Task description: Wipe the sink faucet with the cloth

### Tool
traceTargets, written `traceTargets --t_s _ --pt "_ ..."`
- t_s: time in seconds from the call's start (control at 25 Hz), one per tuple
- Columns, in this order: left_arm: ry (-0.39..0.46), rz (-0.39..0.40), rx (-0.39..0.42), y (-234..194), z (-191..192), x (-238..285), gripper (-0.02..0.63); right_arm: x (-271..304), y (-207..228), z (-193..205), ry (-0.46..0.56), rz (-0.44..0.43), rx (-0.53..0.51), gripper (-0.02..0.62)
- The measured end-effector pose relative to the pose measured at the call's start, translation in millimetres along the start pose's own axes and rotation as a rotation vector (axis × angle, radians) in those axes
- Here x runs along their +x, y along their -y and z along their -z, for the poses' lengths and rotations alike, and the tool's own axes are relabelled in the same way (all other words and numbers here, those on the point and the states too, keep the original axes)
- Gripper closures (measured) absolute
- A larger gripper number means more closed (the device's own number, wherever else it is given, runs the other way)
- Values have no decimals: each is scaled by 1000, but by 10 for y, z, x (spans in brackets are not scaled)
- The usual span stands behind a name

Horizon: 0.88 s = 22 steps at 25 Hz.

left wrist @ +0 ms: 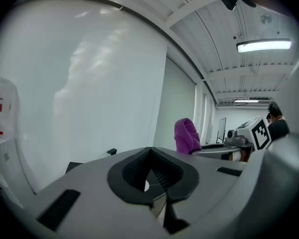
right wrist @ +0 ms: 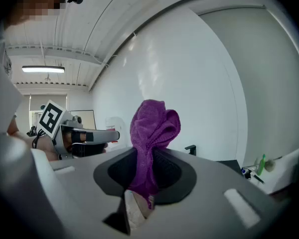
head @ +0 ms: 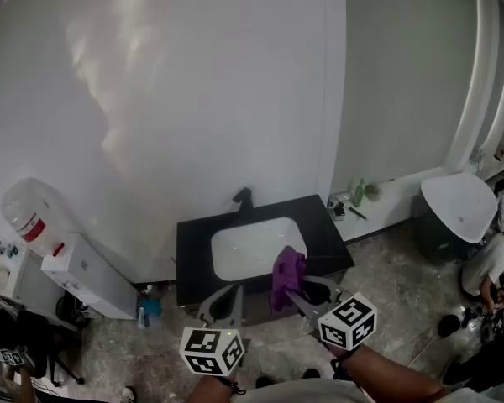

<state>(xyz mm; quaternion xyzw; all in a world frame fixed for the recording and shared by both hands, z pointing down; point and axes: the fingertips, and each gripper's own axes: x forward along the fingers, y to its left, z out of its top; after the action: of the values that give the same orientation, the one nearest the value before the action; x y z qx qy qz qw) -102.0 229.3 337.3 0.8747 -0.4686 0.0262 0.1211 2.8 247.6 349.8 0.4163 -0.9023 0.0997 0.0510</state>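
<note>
Below me, against the white wall, stands a black counter (head: 193, 242) with a white sink basin (head: 244, 250). A small black faucet (head: 242, 198) rises at its back edge; the same faucet (left wrist: 111, 152) (right wrist: 190, 149) shows far off in both gripper views. My right gripper (head: 296, 290) (right wrist: 149, 156) is shut on a purple cloth (head: 287, 273) (right wrist: 153, 128), held over the counter's front edge and well short of the faucet. The cloth bunches up above the jaws. My left gripper (head: 225, 294) (left wrist: 150, 152) is beside it, shut and holding nothing.
A water dispenser (head: 29, 212) and a white cabinet (head: 84, 275) stand at the left, with a blue bottle (head: 149, 306) on the floor. A ledge with small bottles (head: 359, 193) and a white round tub (head: 459, 204) are at the right. A person (head: 491, 263) crouches far right.
</note>
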Motion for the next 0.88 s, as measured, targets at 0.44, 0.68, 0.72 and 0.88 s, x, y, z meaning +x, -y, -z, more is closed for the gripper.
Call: traceTargets --t_s 0.44,0.68,0.72,0.88 --pt "-32 19 -5 -97 103 61 600 91 6 3 -2 5 2 517" --pt "-48 22 -27 -267 193 127 600 225 49 115 -27 16 12 517" --pt "-50 23 -29 -295 202 140 600 247 58 131 -32 18 12 517" --pt "-53 34 -25 -384 221 145 600 259 163 152 -37 47 8 516"
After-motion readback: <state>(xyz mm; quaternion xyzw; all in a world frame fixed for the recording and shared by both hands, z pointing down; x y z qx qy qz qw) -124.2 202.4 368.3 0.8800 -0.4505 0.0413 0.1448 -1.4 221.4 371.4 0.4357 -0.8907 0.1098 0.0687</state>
